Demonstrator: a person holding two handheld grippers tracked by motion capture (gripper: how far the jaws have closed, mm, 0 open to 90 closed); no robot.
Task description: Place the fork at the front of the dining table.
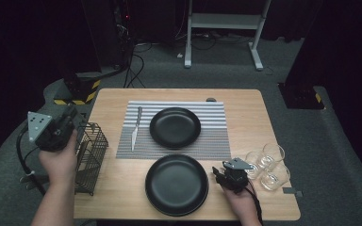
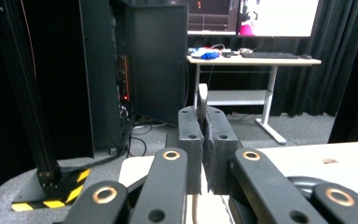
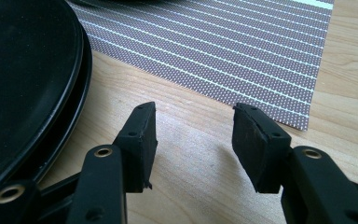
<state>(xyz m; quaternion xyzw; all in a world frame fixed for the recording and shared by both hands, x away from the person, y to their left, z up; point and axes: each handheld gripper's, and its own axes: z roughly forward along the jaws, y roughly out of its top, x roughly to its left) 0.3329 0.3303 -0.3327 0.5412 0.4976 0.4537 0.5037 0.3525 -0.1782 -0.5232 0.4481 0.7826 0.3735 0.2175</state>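
Cutlery is what my left gripper (image 2: 204, 135) has: its jaws are clamped flat on a thin metal utensil (image 2: 202, 97), whose rounded end pokes up between the pads (which kind of utensil I cannot tell). That hand hangs off the table's left edge, above the black wire caddy (image 1: 90, 157). My right gripper (image 3: 193, 140) sits low over the bare wood with its jaws parted and nothing between them, just beside the rim of the near black plate (image 1: 176, 184). Beyond it lies the striped placemat (image 1: 214, 141), carrying a second black plate (image 1: 175, 127) and a knife (image 1: 135, 128). Three glasses (image 1: 267, 165) stand near my right hand.
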